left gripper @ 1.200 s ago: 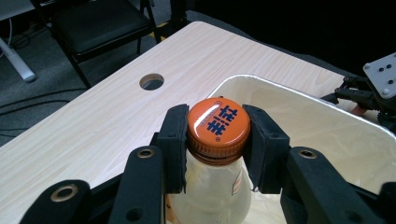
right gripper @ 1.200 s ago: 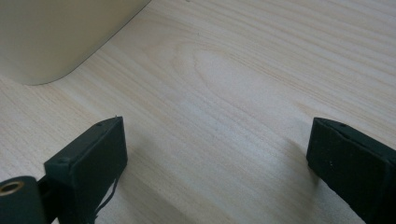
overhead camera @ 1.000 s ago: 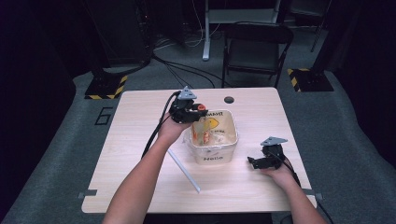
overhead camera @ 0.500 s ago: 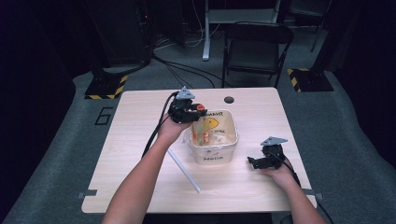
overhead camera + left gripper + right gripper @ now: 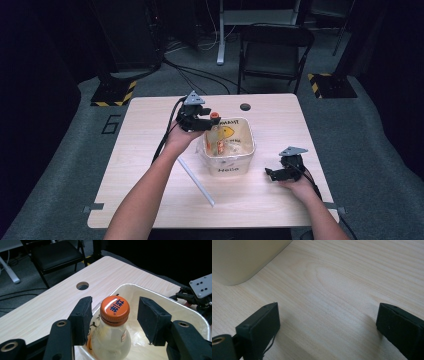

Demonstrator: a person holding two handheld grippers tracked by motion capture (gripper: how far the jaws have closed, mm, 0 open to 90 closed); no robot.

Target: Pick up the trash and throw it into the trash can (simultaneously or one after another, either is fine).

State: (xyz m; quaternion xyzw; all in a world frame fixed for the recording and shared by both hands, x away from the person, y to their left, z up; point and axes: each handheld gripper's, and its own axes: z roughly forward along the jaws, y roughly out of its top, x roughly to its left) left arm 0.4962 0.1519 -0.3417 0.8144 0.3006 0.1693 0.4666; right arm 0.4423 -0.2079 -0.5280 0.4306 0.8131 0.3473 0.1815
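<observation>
A dim lab or recording studio: a pale wooden worktop (image 5: 150, 150) with a cable hole (image 5: 245, 106) stands on grey carpet (image 5: 75, 150). At 12 o'clock sits a black folding chair (image 5: 272, 50); cables (image 5: 190, 75) trail across the floor, and hazard-striped stand bases (image 5: 112, 95) flank at 10 and 2 o'clock.

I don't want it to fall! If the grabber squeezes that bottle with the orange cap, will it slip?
Maybe a bit: the bottle looks smooth and rounded. It looks nearly empty, so probably light. The open left gripper sits beside its ridged cap, which should grip better.
</observation>
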